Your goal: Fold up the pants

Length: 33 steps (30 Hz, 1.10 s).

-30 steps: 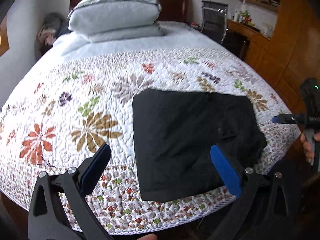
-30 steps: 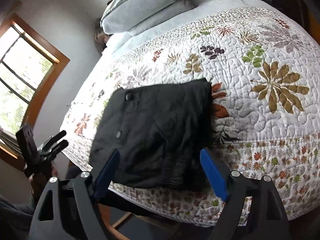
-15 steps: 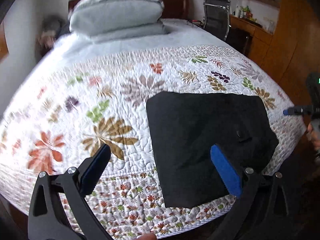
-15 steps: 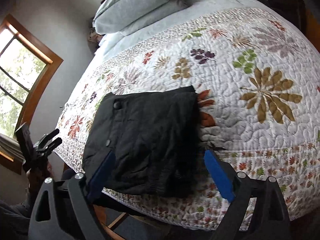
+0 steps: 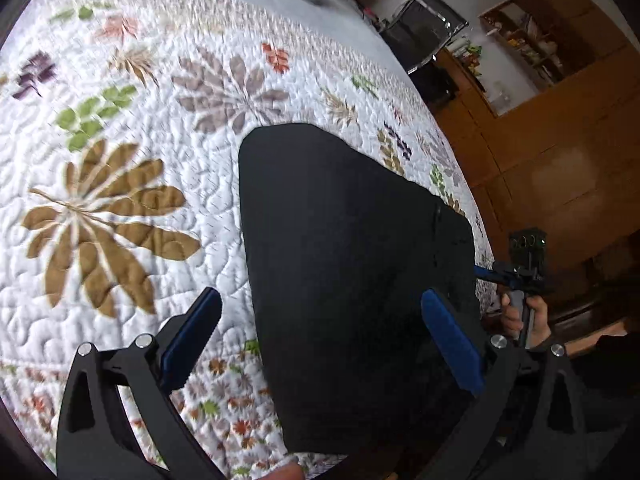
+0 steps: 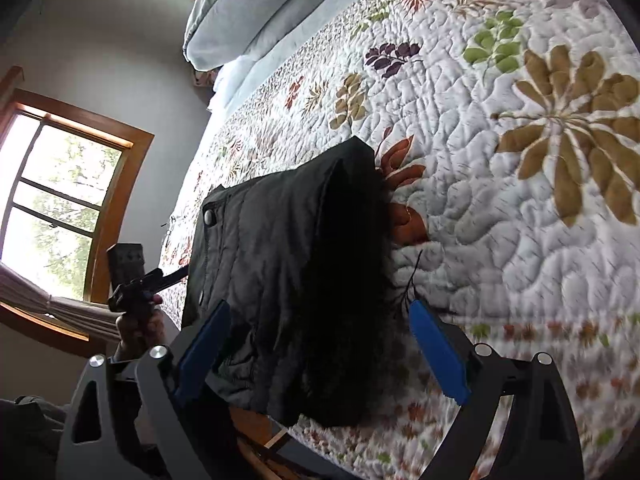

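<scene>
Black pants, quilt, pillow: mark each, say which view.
black pants (image 5: 352,264), left wrist view, middle of the folded top layer
quilt (image 5: 132,152), left wrist view, bare patch left of the pants
pillow (image 6: 236,12), right wrist view, its grey side face

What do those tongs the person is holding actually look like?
Each set of tongs, left and right, has a matte black angular frame with triangular cut-outs and silver bolt heads at the joints. The two fingers carry flat bright-blue pads. No cables show. The bare hand grips a black handle.
</scene>
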### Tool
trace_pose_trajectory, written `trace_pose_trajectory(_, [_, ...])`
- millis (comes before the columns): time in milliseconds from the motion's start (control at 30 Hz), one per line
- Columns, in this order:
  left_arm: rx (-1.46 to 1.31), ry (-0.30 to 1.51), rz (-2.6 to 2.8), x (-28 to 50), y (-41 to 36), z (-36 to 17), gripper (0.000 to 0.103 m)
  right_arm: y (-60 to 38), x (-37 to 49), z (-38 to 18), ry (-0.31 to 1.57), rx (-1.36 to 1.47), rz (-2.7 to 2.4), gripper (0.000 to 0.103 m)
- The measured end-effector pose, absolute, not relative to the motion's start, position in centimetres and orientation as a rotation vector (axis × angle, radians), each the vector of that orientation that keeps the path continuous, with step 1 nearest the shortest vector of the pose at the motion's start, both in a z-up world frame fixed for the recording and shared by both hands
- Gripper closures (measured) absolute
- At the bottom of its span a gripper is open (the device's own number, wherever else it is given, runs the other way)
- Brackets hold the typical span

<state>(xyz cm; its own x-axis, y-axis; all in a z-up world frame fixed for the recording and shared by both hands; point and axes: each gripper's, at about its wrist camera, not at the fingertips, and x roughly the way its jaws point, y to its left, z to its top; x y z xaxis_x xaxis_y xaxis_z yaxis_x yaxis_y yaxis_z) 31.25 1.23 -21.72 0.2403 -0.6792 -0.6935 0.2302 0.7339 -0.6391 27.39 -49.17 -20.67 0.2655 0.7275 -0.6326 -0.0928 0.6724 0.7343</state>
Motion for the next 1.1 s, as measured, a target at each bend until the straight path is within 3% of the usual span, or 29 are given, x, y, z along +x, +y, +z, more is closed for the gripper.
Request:
trace_pose_trajectory(500, [-0.806, 1.398, -0.844, 34.5, 0.8, -28.2, 0.003, -49.4, 29.4, -24.6, 1.262, 0.853, 0.761, 0.007])
trace_pose_trajectory(1100, [-0.734, 1.422, -0.946, 35.8, -2.7, -28.6, 0.005, -46.0, 30.5, -25.4, 1.276, 0.869, 0.927, 0.003])
